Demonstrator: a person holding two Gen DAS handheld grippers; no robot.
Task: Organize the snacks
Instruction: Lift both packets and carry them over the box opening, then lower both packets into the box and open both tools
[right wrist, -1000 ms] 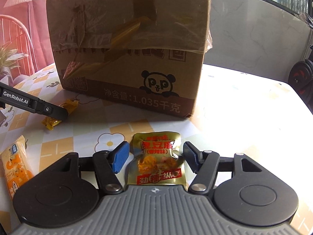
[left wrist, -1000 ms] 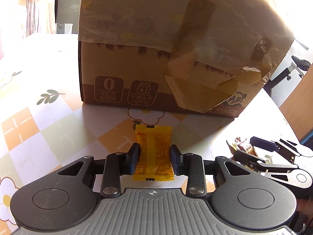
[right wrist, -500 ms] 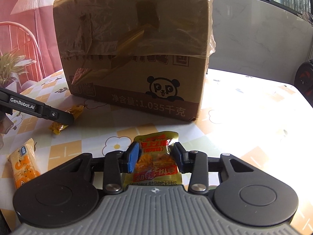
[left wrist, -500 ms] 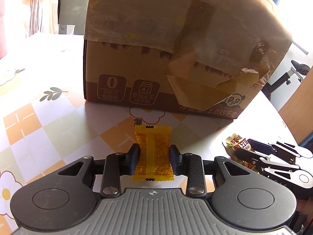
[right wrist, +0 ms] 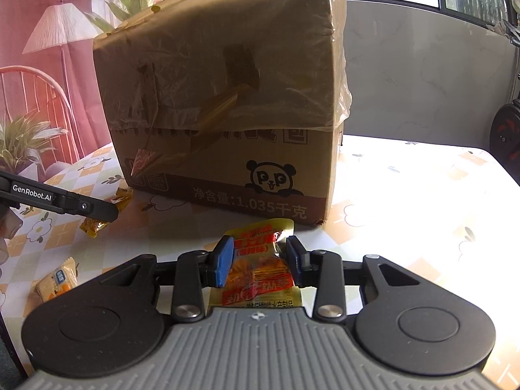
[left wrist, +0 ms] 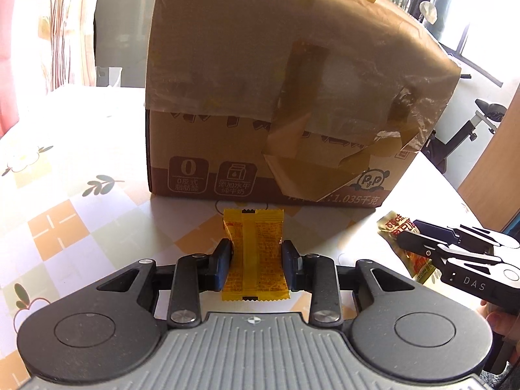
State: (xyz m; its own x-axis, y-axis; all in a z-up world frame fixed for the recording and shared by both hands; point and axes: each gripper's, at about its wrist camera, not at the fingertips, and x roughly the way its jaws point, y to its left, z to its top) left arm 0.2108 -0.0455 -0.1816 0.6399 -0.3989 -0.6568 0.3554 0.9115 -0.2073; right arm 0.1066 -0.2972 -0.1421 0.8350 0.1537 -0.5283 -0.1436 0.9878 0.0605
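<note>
My left gripper (left wrist: pixel 256 256) is shut on a yellow-orange snack packet (left wrist: pixel 255 256) and holds it off the table, in front of a large taped cardboard box (left wrist: pixel 286 97). My right gripper (right wrist: pixel 260 256) is shut on a gold and red snack pouch (right wrist: pixel 260 273), lifted in front of the same box (right wrist: pixel 227 97). The right gripper and its pouch (left wrist: pixel 403 237) show at the right of the left wrist view. The left gripper's finger (right wrist: pixel 65 201) and its packet (right wrist: pixel 94 226) show at the left of the right wrist view.
The table (left wrist: pixel 65 221) has a checked floral cloth. Another orange snack packet (right wrist: pixel 57 284) lies on it at the left of the right wrist view. A chair (right wrist: pixel 35 104) and a lamp (right wrist: pixel 61 29) stand behind the table. Exercise gear (left wrist: pixel 468 136) stands to the right.
My right gripper closed on the gold pouch and lifted it. Both grippers rose with their snacks, and the box looks lower and further along in both views.
</note>
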